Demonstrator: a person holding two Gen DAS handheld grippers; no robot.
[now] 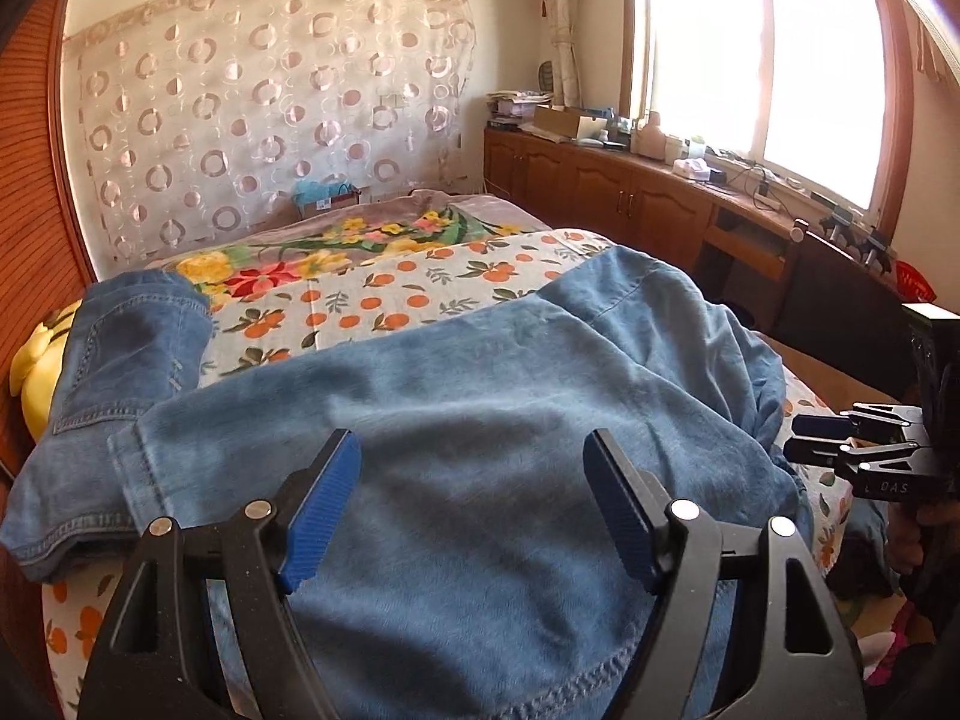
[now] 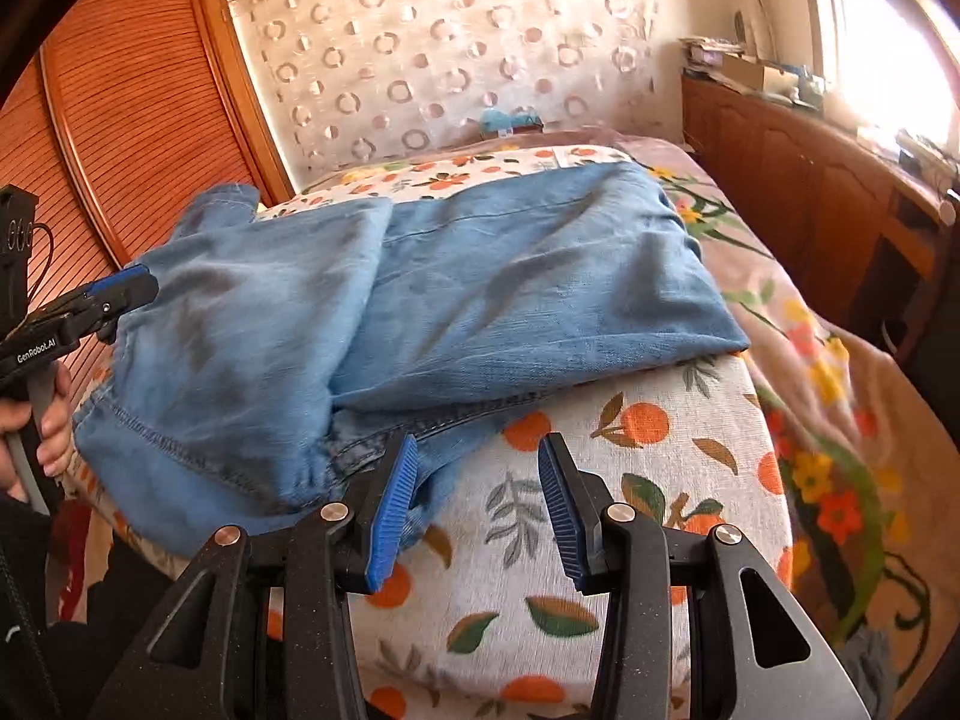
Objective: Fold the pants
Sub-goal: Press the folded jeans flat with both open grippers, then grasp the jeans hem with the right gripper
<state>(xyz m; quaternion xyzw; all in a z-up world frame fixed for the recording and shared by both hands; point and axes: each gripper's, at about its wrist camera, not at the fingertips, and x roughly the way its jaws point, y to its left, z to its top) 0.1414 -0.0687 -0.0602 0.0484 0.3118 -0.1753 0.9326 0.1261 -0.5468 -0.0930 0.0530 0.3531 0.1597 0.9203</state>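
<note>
A pair of blue denim pants lay folded over on the bed as I held a gripper in each hand above its near edge. My left gripper had its two blue-padded fingers spread wide with nothing clamped; the denim lay under and ahead of them, its stitched hem running just below the gap between them. Beyond my left finger, a second layer of the pants with a back pocket stretched away toward the wooden headboard. Off past my right finger, at the frame's edge, my right gripper showed side-on.

In the right wrist view, my right gripper also had its fingers apart, though not as wide, gripping nothing. The gathered waistband end of the pants sat against my left finger's outer side and ran ahead and to the left; between the fingers and beneath them lay only the orange-print sheet. The folded leg stretched ahead of both fingers, its far end just short of the flowered blanket. Far to the left of my fingers, my left hand held the other gripper's handle, its blue tips at the denim's edge; whether they touched the cloth I could not tell.
</note>
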